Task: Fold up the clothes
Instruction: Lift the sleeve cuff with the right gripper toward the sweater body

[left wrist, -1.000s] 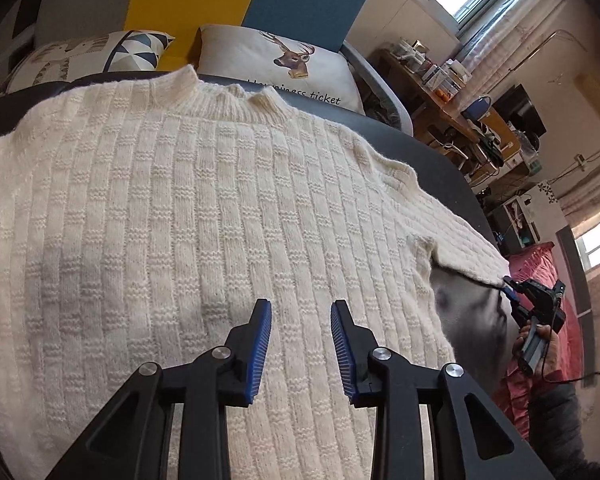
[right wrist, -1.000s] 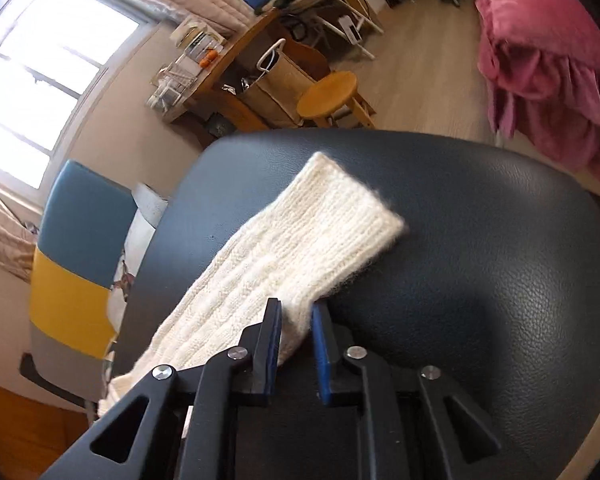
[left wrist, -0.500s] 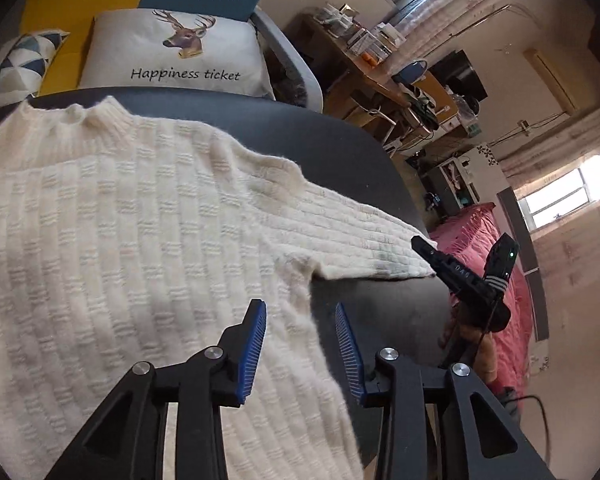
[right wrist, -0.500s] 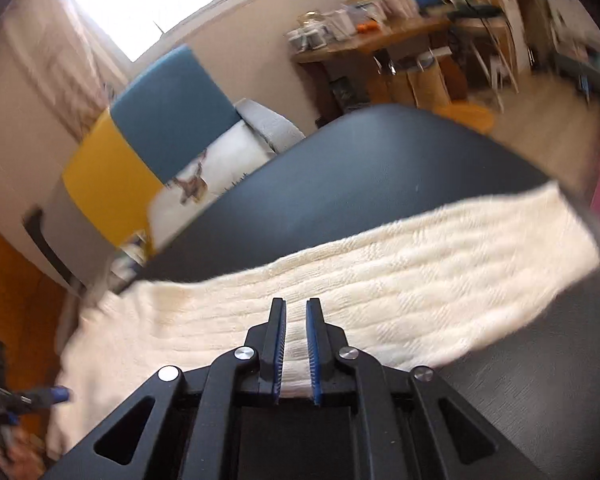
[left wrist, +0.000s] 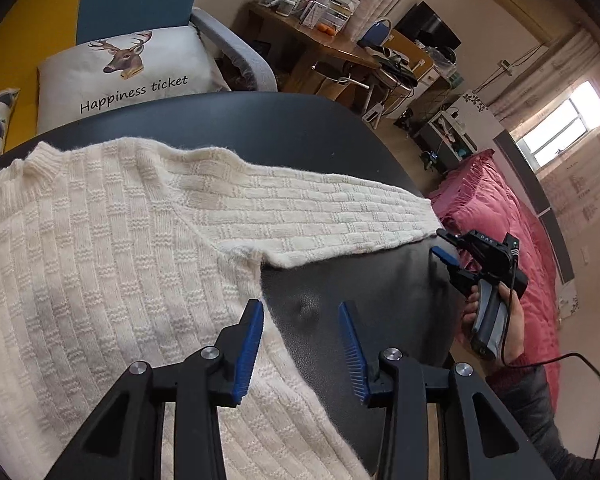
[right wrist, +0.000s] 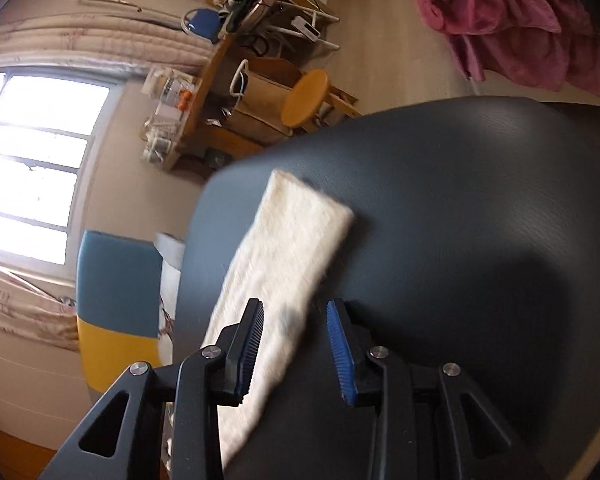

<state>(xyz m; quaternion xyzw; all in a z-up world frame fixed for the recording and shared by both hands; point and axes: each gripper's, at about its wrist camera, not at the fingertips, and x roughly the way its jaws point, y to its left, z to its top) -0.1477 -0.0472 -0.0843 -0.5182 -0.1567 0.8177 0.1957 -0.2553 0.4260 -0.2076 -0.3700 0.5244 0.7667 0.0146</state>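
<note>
A cream knitted sweater (left wrist: 100, 260) lies flat on the dark table (left wrist: 360, 300), collar toward the far edge. Its right sleeve (left wrist: 320, 208) stretches straight out to the table's right edge. My left gripper (left wrist: 300, 308) is open, hovering over the sweater's side edge just below the armpit, with nothing between its fingers. At the sleeve's cuff end, a hand holds my right gripper (left wrist: 446, 245). In the right wrist view the right gripper (right wrist: 294, 306) is open above the sleeve (right wrist: 292, 248), which lies loose on the table (right wrist: 460, 240).
A deer-print cushion (left wrist: 128, 68) sits on a blue and yellow chair behind the table. A cluttered wooden desk (left wrist: 320, 44) and a round stool (right wrist: 306, 98) stand beyond. A pink bedspread (left wrist: 500, 220) is off the right edge. A cable trails from the hand (left wrist: 512, 320).
My right gripper has opened and let go of the sleeve, which now lies straight on the table. My left gripper has swung right, from the sweater's body to its side edge.
</note>
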